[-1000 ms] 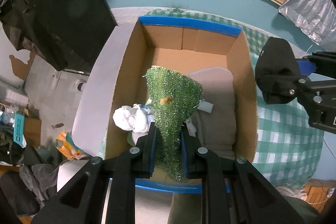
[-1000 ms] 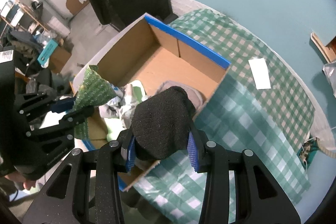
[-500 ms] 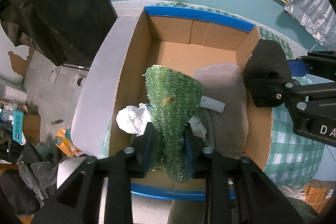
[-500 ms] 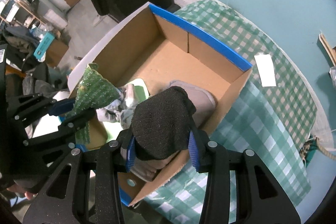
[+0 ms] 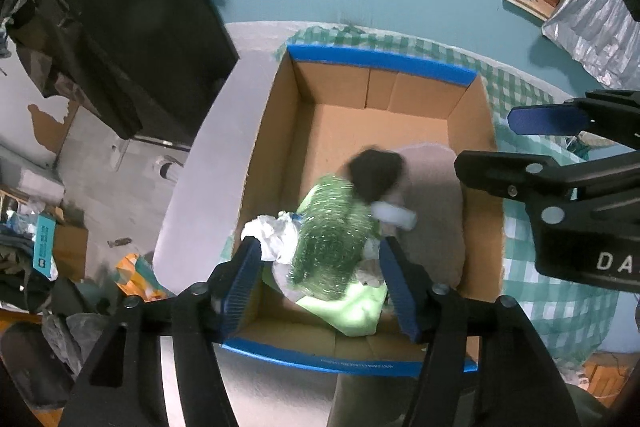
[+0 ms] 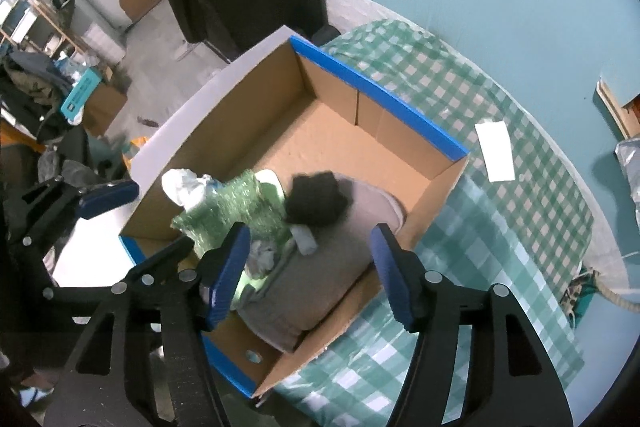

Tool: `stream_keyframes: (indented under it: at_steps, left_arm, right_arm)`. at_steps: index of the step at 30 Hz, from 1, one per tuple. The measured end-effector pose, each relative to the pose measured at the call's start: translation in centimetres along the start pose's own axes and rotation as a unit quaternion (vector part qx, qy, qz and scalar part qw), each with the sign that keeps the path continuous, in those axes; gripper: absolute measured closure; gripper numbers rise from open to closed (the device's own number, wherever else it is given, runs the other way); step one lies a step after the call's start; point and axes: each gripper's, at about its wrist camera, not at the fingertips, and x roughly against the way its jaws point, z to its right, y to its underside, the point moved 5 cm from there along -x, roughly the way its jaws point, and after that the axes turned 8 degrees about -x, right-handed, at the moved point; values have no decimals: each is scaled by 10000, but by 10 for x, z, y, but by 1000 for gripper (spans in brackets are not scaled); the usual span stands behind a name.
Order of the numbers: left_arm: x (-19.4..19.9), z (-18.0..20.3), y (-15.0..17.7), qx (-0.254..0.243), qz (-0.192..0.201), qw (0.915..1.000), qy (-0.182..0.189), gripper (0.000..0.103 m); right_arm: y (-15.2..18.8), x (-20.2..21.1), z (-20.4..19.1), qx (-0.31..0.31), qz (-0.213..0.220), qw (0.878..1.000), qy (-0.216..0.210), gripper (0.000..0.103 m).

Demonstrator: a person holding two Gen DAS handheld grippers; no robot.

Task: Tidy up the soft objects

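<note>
1. My left tool [image 5: 320, 281] hovers above the near end of the cardboard box [image 5: 476, 131], its blue pads spread apart and holding nothing.
2. My right tool [image 6: 310, 271] hangs over the box's near right corner, also spread wide and empty.
3. Inside the box, the green tinsel piece [image 5: 332, 231] lies on a pale green cloth [image 5: 352, 311].
4. The black knit item [image 6: 316, 201], blurred, sits against the tinsel and a grey cushion [image 6: 316, 287].
5. The box sits on a counter with a green checked cloth [image 6: 500, 227].

Black sock [image 5: 374, 173] blurred; green scrubby [image 5: 332, 239] covers most of lime cloth [image 5: 352, 311]; box [image 5: 272, 147] print unreadable.
</note>
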Motion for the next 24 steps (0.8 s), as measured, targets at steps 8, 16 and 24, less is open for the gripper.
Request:
stream_keyframes:
  at_steps: [8,16,24]
  left_arm:
    - [28,3,-1,100,210,9997,-19,37]
    - [65,11,-1,141,501,9986,-29,27]
    - [89,23,-5,136,666,9977,38,22]
  right_arm:
    - [3,26,2,-59,198,9998,-15,39]
    - [10,65,10,-242,509,9984,-37,38]
    - [21,105,19,-498,851,9951,-3,37]
